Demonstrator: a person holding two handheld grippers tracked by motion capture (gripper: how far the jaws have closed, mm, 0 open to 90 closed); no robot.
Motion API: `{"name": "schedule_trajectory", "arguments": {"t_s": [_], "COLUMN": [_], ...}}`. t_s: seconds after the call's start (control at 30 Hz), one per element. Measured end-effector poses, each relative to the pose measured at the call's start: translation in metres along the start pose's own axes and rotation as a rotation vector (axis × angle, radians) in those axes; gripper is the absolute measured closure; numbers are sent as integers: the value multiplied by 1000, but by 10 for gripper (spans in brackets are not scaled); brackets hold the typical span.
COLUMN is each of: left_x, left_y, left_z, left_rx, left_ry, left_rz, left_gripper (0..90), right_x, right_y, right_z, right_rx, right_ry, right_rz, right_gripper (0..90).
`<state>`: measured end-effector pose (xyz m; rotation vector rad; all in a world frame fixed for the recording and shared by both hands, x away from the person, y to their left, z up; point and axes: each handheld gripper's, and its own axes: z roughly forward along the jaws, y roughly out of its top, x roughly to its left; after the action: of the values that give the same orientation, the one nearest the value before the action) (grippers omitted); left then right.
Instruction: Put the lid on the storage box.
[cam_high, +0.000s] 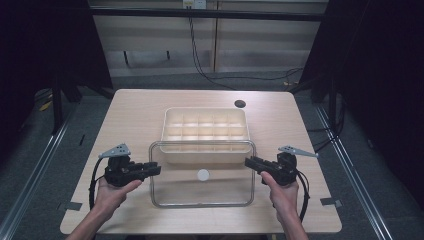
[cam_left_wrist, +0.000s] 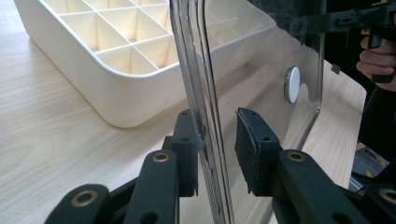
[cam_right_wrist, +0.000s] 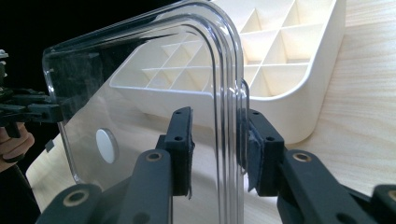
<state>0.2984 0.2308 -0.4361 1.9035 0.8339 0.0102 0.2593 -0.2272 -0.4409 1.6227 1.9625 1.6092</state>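
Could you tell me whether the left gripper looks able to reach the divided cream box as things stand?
Probably not directly: the left gripper has its jaws around the edge of the clear lid, which lies between it and the cream box.

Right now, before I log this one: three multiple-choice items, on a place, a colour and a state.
1. The clear lid is: A) at the box's near side B) behind the box C) on the floor.
2. The lid's round disc is: A) red B) white C) black.
3. The left gripper is: A) shut on the lid's edge B) open, off the lid C) holding the box.
A: it sits nearer the person. B: it shows white. A: the rim sits between its pads.
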Motion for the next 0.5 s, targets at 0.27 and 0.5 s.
{"name": "schedule_trajectory", "arguments": {"t_s": [0.27, 0.5], "left_x": [-1, -1], "left_y": [14, 25], "left_z": [-9, -14], "left_rx": [-34, -51], "left_ry": [0, 12], "left_rz": [22, 43], "left_gripper": [708, 708], "right_x": [5, 6], "right_y": [14, 27], "right_z": [-1, 2], "right_rx": [-28, -48], "right_ry": [14, 22], "right_rz": [-19, -29], "right_gripper": [666, 663]}}
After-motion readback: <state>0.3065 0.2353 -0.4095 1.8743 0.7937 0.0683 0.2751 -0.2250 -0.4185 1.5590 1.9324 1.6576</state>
